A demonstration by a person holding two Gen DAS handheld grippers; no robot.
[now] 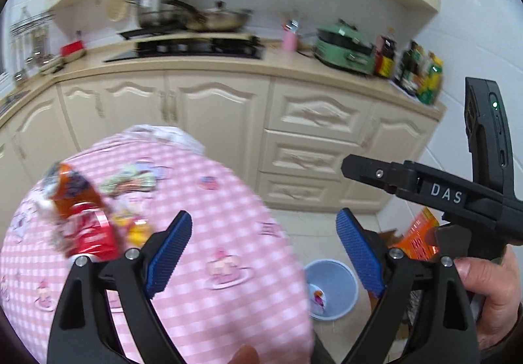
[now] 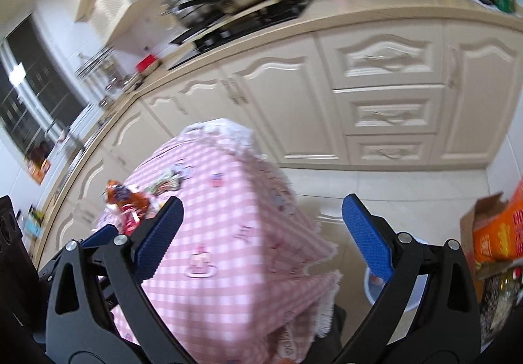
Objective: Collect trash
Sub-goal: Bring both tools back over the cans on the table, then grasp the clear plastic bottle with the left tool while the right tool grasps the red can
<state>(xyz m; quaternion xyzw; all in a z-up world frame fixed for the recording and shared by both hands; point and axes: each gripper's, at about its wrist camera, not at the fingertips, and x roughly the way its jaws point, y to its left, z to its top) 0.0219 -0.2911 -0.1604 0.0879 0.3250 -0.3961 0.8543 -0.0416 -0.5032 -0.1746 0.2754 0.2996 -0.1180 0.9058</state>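
A pile of trash lies on the pink checked tablecloth: a crushed red can, an orange wrapper, a yellow wrapper and a patterned wrapper. My left gripper hangs open above the table, right of the pile, with nothing between its blue pads. My right gripper is also open and empty over the table's near corner. The orange wrapper shows left of its pads. One finger of the right gripper reaches in at the right, with a hand on its grip.
A pale blue bin stands on the tiled floor right of the table with a few scraps inside. An orange cardboard box sits on the floor at the far right. Cream cabinets and a counter with stove and pots run behind.
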